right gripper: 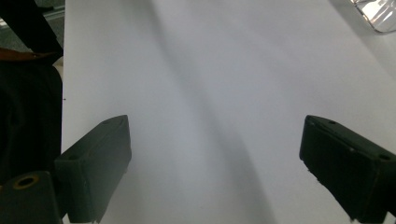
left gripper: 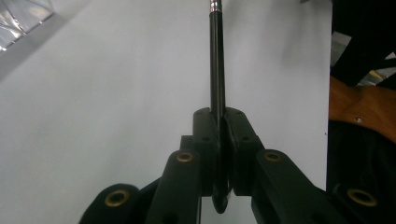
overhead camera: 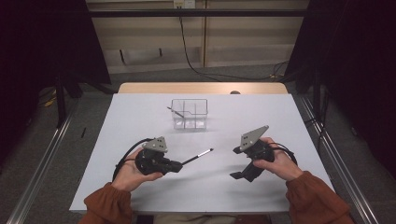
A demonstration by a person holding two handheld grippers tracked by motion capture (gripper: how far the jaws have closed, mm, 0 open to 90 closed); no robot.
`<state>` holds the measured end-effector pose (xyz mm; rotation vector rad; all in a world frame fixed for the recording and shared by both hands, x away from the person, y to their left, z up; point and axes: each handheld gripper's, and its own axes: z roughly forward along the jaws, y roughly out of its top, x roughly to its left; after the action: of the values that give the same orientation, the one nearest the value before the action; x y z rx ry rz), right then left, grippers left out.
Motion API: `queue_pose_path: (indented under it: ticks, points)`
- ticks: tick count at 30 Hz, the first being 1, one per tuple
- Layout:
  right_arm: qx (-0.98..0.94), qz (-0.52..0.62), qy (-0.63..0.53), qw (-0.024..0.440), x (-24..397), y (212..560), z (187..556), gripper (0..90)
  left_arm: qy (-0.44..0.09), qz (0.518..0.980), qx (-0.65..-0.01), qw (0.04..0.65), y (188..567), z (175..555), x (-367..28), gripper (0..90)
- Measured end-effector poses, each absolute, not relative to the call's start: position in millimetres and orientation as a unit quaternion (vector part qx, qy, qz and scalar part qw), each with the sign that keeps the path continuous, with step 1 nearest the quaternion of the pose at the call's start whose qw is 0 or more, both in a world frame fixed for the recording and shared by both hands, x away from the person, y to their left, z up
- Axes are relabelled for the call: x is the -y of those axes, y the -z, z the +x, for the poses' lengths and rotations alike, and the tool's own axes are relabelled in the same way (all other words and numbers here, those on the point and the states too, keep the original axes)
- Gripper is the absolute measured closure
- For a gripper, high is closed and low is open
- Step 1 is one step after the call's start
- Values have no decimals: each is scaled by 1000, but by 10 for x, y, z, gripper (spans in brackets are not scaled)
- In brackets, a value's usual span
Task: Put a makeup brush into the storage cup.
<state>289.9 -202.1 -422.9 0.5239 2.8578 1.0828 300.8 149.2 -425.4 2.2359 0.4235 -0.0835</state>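
left hand-held gripper [overhead camera: 176, 165] clamped on black pen [overhead camera: 198, 156] | right hand-held gripper [overhead camera: 238, 162] wide, empty | next, probably: carry pen to clear organizer [overhead camera: 189, 114]

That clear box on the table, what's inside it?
The clear box has dividers and holds one thin dark stick leaning in its left compartment. The other compartments look empty, though glare blurs their floors.
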Motion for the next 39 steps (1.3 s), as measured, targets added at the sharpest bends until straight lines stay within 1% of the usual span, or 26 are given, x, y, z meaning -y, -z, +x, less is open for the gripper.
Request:
queue_pose_path:
  ticks: [3,5,11,16,20,27,39]
  points:
    - [-916,173,-363,14,2053,4252,2884,91,34,885,-173,431,4251,2994,-1524,841]
    - [-910,176,-374,28,2059,4248,2864,94,32,882,-173,438,4256,2978,-1528,841]
    - [-895,170,-409,40,2029,4264,2805,94,26,875,-168,453,4280,2957,-1501,841]
    - [-891,170,-420,32,2008,4300,2787,91,28,863,-171,474,4306,2940,-1494,840]
    - [-879,174,-443,28,2002,4301,2776,83,12,859,-171,482,4310,2929,-1494,840]
    - [-866,173,-469,22,1969,4315,2772,62,8,849,-170,501,4272,2903,-1511,841]
    - [-816,184,-545,53,1951,4325,2790,56,8,830,-170,531,4278,2886,-1456,841]
